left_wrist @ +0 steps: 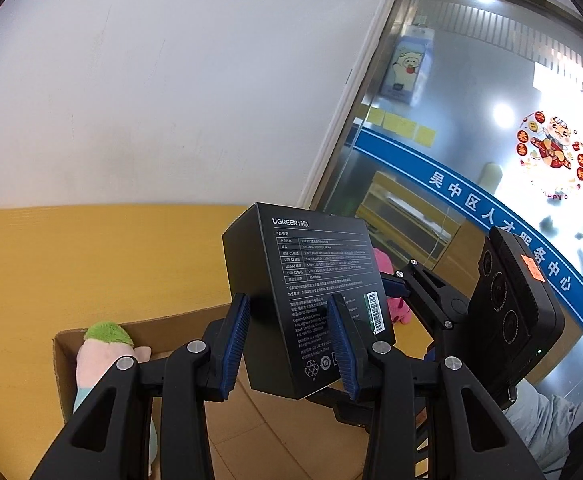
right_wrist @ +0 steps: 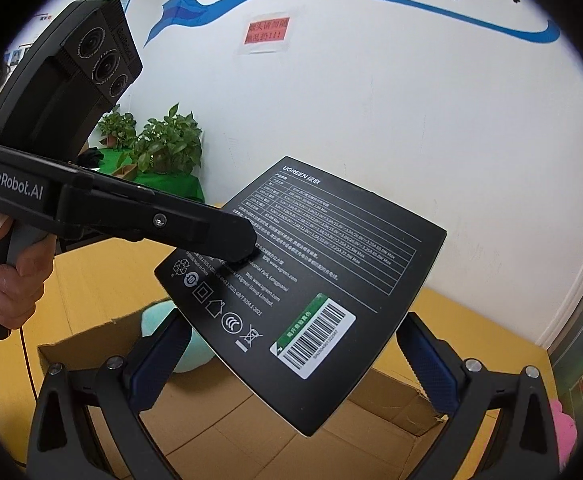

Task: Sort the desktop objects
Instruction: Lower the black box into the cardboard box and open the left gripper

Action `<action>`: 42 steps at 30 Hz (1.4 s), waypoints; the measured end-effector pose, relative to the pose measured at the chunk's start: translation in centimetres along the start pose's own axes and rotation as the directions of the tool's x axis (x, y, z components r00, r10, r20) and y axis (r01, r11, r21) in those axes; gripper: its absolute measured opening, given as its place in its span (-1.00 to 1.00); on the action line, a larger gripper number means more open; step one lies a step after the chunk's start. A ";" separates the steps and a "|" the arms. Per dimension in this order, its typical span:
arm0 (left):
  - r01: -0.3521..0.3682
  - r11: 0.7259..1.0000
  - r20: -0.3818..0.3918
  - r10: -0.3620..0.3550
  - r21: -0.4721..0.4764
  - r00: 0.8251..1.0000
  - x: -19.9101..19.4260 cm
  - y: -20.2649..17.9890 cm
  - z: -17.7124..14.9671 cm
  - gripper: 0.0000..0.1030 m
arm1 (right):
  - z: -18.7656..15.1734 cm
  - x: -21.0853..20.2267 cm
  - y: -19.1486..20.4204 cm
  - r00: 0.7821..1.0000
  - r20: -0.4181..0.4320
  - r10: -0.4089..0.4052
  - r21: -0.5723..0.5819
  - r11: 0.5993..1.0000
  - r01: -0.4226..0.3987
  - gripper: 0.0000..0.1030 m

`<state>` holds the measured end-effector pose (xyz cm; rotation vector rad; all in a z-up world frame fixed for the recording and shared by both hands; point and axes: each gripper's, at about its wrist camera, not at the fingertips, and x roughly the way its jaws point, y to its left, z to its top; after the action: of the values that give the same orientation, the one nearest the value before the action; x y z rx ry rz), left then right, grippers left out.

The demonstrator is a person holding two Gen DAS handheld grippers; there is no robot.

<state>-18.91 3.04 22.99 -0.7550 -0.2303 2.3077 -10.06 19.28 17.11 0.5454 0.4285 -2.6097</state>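
Note:
My left gripper [left_wrist: 289, 340] is shut on a black UGREEN box [left_wrist: 311, 300] and holds it up over an open cardboard box [left_wrist: 163, 330]. The same black box [right_wrist: 303, 280] fills the right wrist view, with the left gripper's finger [right_wrist: 211, 232] clamped on its left edge. My right gripper [right_wrist: 291, 364] is open, its blue pads either side of the black box's lower end without touching it. A pink and green plush toy [left_wrist: 99, 348] lies in the cardboard box [right_wrist: 395, 400]; its teal part [right_wrist: 191, 344] shows in the right wrist view.
The yellow table [left_wrist: 91, 264] runs to a white wall. A pink plush [left_wrist: 395, 304] lies on the table behind the black box, and also shows at the right edge [right_wrist: 563, 428]. The right gripper's body [left_wrist: 507, 312] is at right. Potted plants [right_wrist: 163, 144] stand far left.

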 end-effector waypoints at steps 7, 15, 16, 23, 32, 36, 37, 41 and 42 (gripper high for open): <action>-0.035 0.998 -0.060 0.032 -0.059 0.998 3.7 2.5 -1.2 -0.19 | -1.8 4.8 -1.6 0.996 -0.080 0.049 0.045 0.998 -0.045 0.99; -0.068 0.986 -0.157 0.044 -0.152 0.987 8.2 6.4 -4.1 -0.19 | -5.6 9.8 -2.3 0.972 -0.192 0.137 0.103 0.988 -0.119 0.99; -0.073 0.985 -0.165 0.047 -0.159 0.985 8.5 6.7 -4.4 -0.19 | -6.0 10.2 -2.3 0.968 -0.204 0.147 0.112 0.986 -0.126 0.99; -0.112 0.973 -0.229 0.064 -0.200 0.971 10.7 8.4 -6.4 -0.19 | -8.0 13.3 -2.7 0.934 -0.283 0.221 0.173 0.969 -0.177 0.99; -0.212 0.949 -0.370 0.115 -0.234 0.922 14.1 9.3 -9.0 -0.20 | -10.7 16.7 -3.3 0.872 -0.383 0.306 0.282 0.937 -0.206 0.99; -0.242 0.949 -0.404 0.145 -0.200 0.903 15.0 9.1 -9.8 -0.23 | -11.0 17.7 -3.5 0.859 -0.394 0.326 0.310 0.927 -0.210 0.98; -0.249 0.948 -0.409 0.150 -0.200 0.900 15.1 9.2 -9.9 -0.25 | -11.1 17.9 -3.6 0.857 -0.397 0.329 0.316 0.925 -0.209 0.98; -0.287 0.938 -0.444 0.176 -0.196 0.878 15.7 10.1 -10.6 -0.40 | -11.7 19.0 -3.9 0.841 -0.420 0.340 0.344 0.917 -0.199 0.98; -0.291 0.937 -0.447 0.180 -0.193 0.876 15.8 10.2 -10.7 -0.40 | -11.9 19.2 -3.9 0.834 -0.431 0.344 0.353 0.915 -0.195 0.98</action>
<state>-27.79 5.46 3.43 -1.4680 -0.2482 2.2909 -24.15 20.41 -0.91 1.2827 0.0884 -2.2457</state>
